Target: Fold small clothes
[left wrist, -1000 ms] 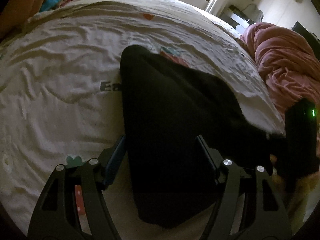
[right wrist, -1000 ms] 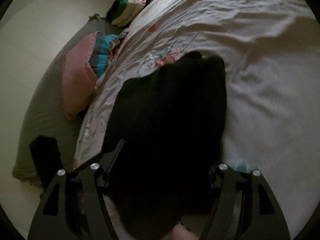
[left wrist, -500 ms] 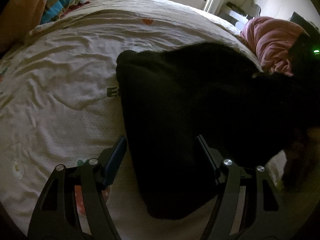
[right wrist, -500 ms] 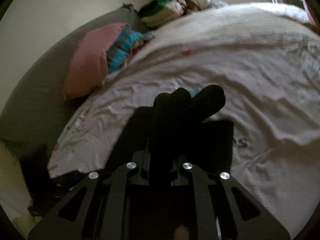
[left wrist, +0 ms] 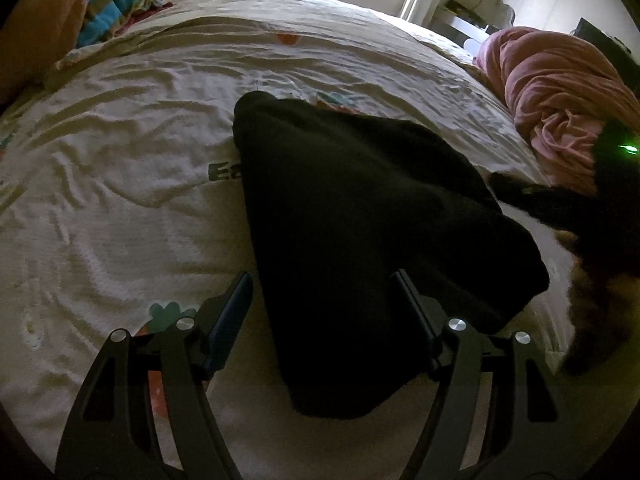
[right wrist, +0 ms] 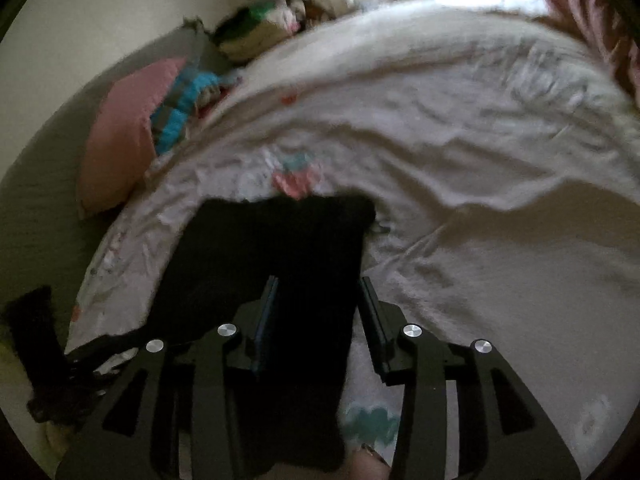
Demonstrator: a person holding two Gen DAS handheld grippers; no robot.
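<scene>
Black garment [left wrist: 360, 216] lies folded on the white bed sheet [left wrist: 120, 200]. Left hand-held gripper [left wrist: 324, 300] hovers over it, jaws wide, gripping nothing. Right hand-held gripper [right wrist: 320, 300] has just been opening, cloth between its jaws, unpinched.

Left gripper [left wrist: 322, 300] angled down, jaws wide apart, right gripper [right wrist: 318, 300] angled down, jaws just reopening
</scene>
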